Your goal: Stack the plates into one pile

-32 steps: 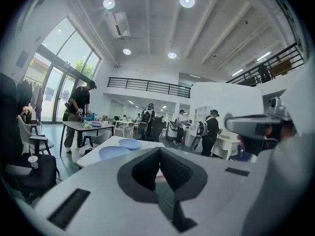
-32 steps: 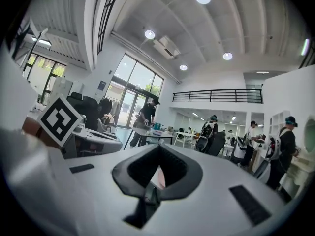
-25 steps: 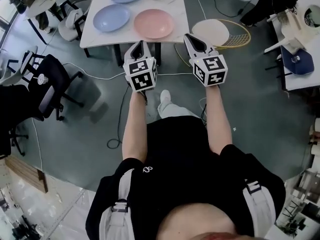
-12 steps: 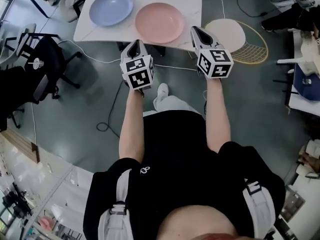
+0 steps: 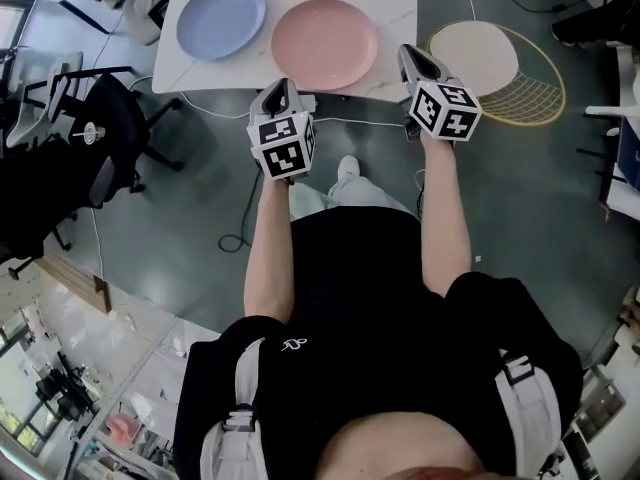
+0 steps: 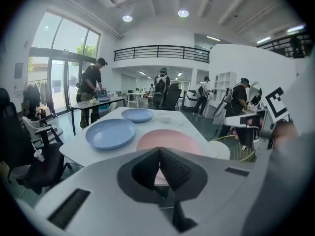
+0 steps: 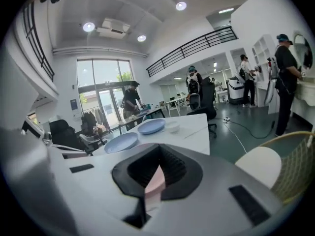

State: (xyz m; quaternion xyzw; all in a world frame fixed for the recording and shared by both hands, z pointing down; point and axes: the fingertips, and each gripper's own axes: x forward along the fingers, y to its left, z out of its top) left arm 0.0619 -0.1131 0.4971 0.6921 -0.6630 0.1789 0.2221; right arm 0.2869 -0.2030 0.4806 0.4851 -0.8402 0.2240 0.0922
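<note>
- Jaws of the left gripper (image 5: 281, 88) and right gripper (image 5: 409, 56) were clenched together, empty, by the lower edge of the tabletop (image 5: 397, 8).
- The pink plate (image 5: 324, 44) and blue plate (image 5: 221, 19) lay apart, top centre.

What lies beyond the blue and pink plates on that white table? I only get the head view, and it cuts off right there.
Observer: A second blue plate lies farther back, behind the nearer blue plate.
Operator: Anything other than plates up there?
Observer: Yes, a small white bowl sits beside that far plate, to its right in the left gripper view.
Operator: And are those two hand tools holding anything?
Observer: No. The left gripper and the right gripper both have their jaws shut with nothing between them. Only the pink plate shows beyond them.
</note>
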